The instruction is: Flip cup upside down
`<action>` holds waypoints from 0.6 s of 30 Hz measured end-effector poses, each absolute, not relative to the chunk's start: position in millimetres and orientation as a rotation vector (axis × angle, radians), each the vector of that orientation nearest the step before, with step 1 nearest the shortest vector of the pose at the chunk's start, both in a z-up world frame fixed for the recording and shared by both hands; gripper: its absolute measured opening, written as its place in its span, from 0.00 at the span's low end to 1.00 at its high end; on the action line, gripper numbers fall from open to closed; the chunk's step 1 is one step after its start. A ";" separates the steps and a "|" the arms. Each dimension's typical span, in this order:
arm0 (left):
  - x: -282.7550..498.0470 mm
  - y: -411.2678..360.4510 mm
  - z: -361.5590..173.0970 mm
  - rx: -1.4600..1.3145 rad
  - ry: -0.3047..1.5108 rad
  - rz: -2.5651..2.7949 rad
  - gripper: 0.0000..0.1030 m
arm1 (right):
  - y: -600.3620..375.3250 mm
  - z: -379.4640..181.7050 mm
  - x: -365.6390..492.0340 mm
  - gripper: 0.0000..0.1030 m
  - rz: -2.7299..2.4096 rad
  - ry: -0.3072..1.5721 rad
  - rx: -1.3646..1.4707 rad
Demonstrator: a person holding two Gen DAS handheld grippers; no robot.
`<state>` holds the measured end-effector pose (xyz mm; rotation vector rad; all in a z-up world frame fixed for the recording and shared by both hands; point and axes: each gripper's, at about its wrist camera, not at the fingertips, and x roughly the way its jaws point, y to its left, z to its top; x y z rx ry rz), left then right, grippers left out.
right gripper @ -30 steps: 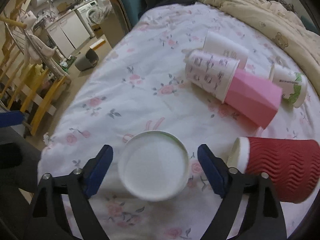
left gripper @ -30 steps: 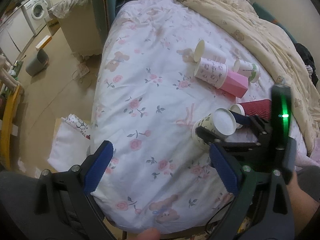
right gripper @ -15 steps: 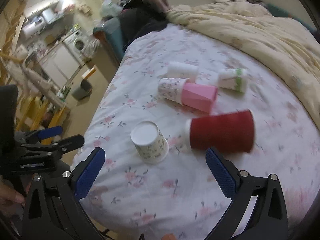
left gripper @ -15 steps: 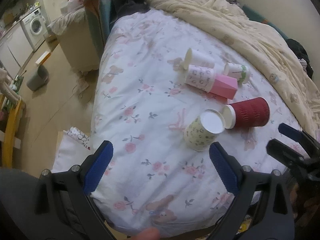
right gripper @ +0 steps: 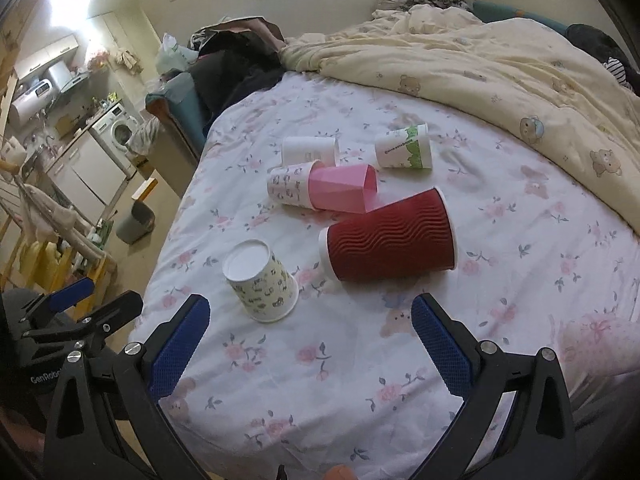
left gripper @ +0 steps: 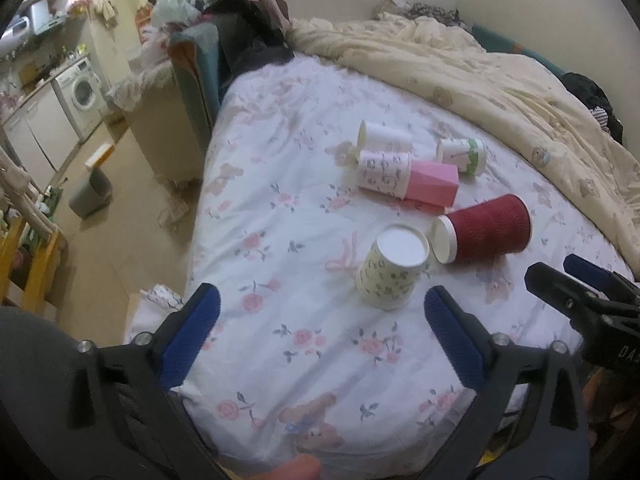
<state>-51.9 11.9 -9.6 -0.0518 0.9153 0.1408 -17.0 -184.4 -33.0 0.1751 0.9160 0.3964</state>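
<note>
Hovering spread wide and empty over the bed's (right gripper: 360, 380) near edge, the left gripper (left gripper: 320, 340) and right gripper (right gripper: 310, 344) frame the floral cup (right gripper: 260, 284) standing upside down, with the red cup (right gripper: 390, 236) lying just beyond, then four more cups.

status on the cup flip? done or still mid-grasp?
Looks done: the floral cup stands rim-down on the bedsheet, base up. Nothing in hand: right gripper and left gripper are both open and clear of it. The red cup and the others lie on their sides, if those count.
</note>
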 end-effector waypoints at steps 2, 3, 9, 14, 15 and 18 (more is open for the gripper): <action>-51.3 12.7 -8.0 -0.058 0.907 0.144 0.99 | -183.7 -33.9 -16.0 1.00 0.391 0.919 0.175; -51.0 13.1 -7.5 -0.060 0.904 0.146 0.99 | -183.1 -34.9 -15.5 1.00 0.389 0.921 0.174; -49.5 16.1 -7.6 -0.079 0.907 0.150 1.00 | -180.7 -36.1 -16.3 1.00 0.391 0.913 0.155; -50.6 16.6 -7.8 -0.083 0.908 0.149 1.00 | -180.2 -37.6 -16.6 1.00 0.386 0.920 0.163; -50.5 16.6 -7.8 -0.083 0.907 0.149 1.00 | -180.5 -37.3 -16.7 1.00 0.385 0.919 0.163; -50.3 16.8 -7.8 -0.083 0.909 0.148 1.00 | -180.9 -37.8 -16.5 1.00 0.385 0.921 0.161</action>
